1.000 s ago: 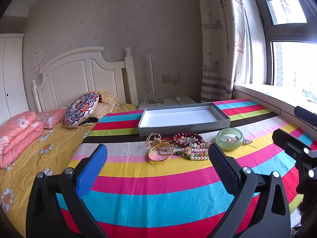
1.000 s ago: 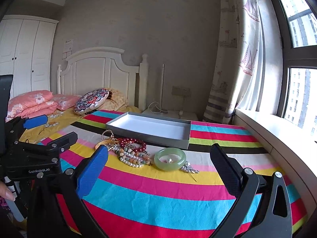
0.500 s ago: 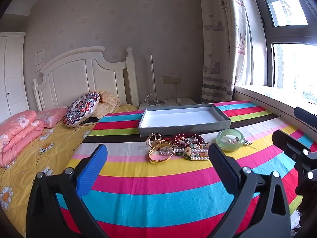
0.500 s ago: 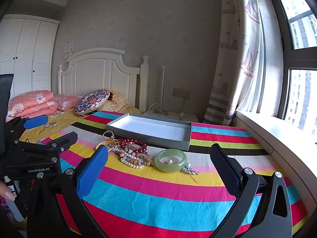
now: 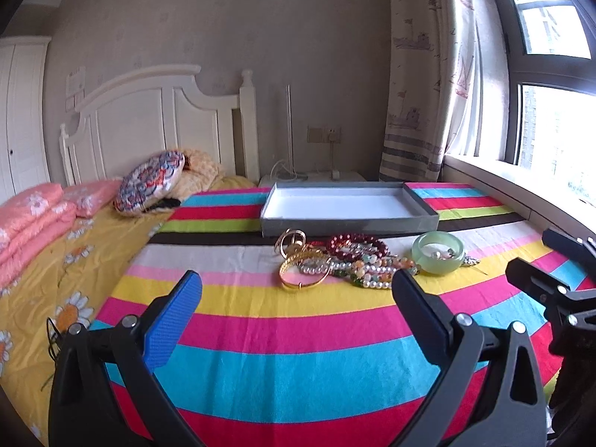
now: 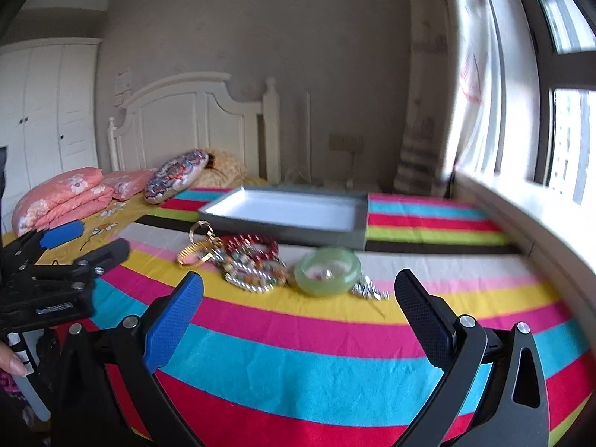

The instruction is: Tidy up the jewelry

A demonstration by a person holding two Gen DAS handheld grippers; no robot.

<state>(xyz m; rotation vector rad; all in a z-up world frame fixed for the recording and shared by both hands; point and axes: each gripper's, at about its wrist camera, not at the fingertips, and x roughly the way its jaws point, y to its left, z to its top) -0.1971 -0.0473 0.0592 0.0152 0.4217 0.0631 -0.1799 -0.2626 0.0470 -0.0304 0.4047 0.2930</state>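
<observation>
While level, both grippers' jaws agape.

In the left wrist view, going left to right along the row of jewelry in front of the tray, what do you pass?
Gold bangle → dark red bead bracelet → green jade bangle → silver hairpin. The pearl and mixed-bead strands overlap the middle, so they are left out.

Left gripper, jaws wide apart, above striped cloth. Beyond: gold bangle, bead bracelets, jade bangle, then grey tray. Right gripper at right edge.
</observation>
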